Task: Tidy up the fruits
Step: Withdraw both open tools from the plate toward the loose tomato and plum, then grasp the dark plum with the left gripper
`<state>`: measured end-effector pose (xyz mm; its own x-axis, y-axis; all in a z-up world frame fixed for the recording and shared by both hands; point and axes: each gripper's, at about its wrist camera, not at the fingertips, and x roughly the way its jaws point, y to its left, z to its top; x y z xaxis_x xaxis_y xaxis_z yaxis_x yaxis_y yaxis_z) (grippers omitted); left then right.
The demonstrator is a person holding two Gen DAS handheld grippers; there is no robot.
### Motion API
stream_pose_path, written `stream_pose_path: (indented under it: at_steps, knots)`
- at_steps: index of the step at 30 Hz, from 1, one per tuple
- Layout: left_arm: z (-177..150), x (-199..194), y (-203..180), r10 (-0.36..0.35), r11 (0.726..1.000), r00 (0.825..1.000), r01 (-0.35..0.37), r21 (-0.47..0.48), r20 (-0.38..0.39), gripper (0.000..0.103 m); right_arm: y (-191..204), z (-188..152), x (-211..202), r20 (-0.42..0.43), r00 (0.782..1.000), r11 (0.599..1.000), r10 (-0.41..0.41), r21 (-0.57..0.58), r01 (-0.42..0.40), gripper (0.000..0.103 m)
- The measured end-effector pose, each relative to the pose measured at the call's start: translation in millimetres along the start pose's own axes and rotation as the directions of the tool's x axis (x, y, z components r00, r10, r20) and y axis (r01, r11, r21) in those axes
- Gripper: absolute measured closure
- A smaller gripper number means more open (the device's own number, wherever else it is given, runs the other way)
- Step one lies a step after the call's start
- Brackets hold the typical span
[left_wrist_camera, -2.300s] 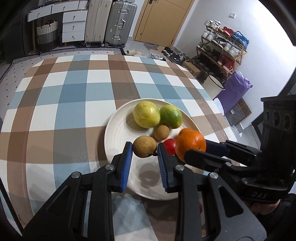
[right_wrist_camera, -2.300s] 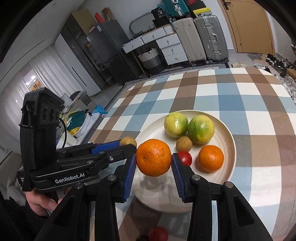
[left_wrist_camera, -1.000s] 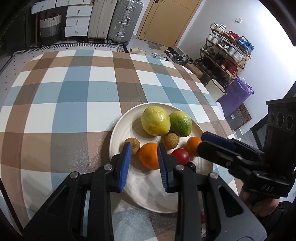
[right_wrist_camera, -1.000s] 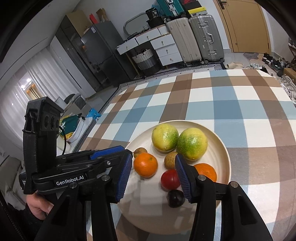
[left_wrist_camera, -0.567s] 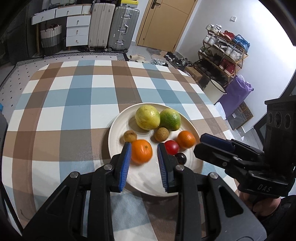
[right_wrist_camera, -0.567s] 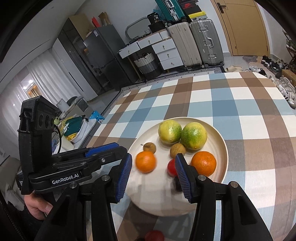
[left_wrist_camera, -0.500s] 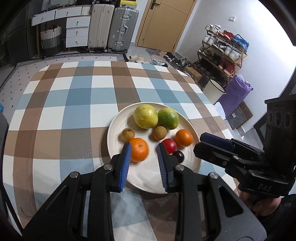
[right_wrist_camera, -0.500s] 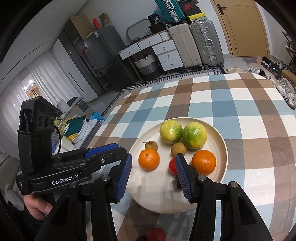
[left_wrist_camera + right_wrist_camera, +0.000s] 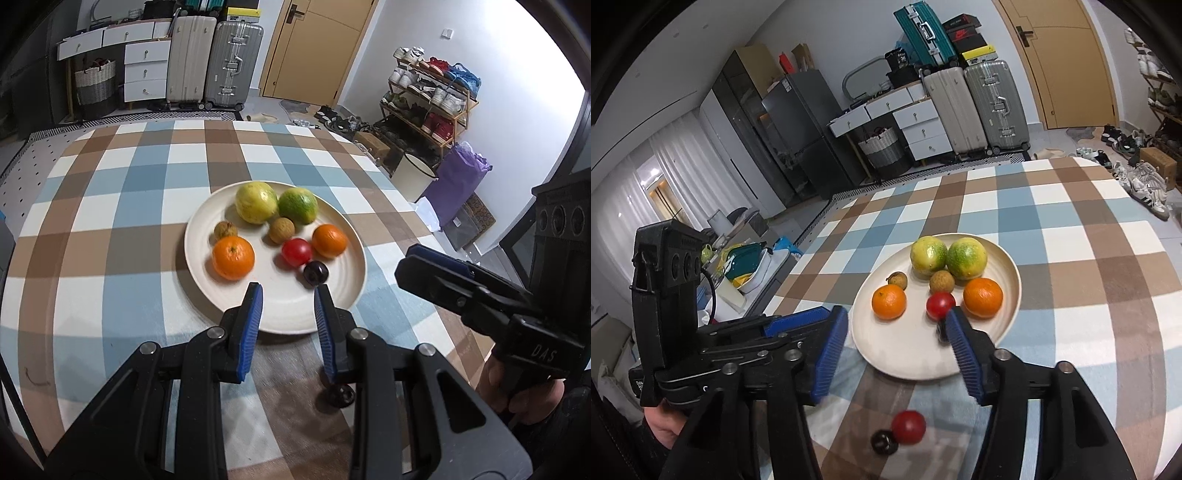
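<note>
A cream plate (image 9: pixel 280 310) (image 9: pixel 897 354) on the checked tablecloth holds a yellow citrus (image 9: pixel 256 202), a green citrus (image 9: pixel 297 205), two oranges (image 9: pixel 233 257) (image 9: pixel 330 240), two small brown fruits (image 9: pixel 225 230) (image 9: pixel 281 229), a red tomato (image 9: pixel 296 251) and a dark plum (image 9: pixel 316 273). My left gripper (image 9: pixel 287 295) is open and empty over the plate's near rim. My right gripper (image 9: pixel 895 326) is open and empty above the plate's near part. A second red tomato (image 9: pixel 908 426) and a dark plum (image 9: pixel 882 441) lie on the cloth below the right gripper.
The tablecloth (image 9: pixel 110 206) covers the table. Suitcases (image 9: pixel 214 62), drawers (image 9: pixel 144 70) and a basket (image 9: pixel 94 86) stand behind it. A shoe rack (image 9: pixel 428 99) and a purple bag (image 9: pixel 458 177) are at the right. A fridge (image 9: pixel 798 136) stands at the left.
Both grippers released their fruit onto the plate: the brown fruit from the left, the orange from the right. Both have since pulled back and up from the plate.
</note>
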<state>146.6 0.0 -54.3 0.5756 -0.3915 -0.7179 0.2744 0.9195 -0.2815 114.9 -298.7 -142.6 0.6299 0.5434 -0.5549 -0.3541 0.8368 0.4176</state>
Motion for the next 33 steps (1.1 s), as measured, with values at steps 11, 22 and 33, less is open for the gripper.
stream_pose_path:
  at_steps: [11, 22, 33]
  knots:
    - [-39.4, -6.4, -20.7, 0.008, 1.0, 1.0, -0.008, 0.022, -0.013, 0.052, -3.3, -29.6, -34.4, 0.067, 0.998, 1.0, -0.019, 0.017, 0.018, 0.021]
    - [-66.6, -0.6, -29.6, -0.003, 1.0, 0.999, 0.004, 0.02, -0.041, 0.025, -5.2, -53.1, -56.6, 0.096, 0.995, 0.999, -0.036, 0.026, 0.033, 0.011]
    - [-94.2, 25.2, -45.4, 0.029, 0.998, 0.993, -0.022, 0.058, -0.111, 0.023, -2.8, -78.2, -75.2, 0.107, 0.993, 0.999, -0.046, 0.026, 0.043, 0.009]
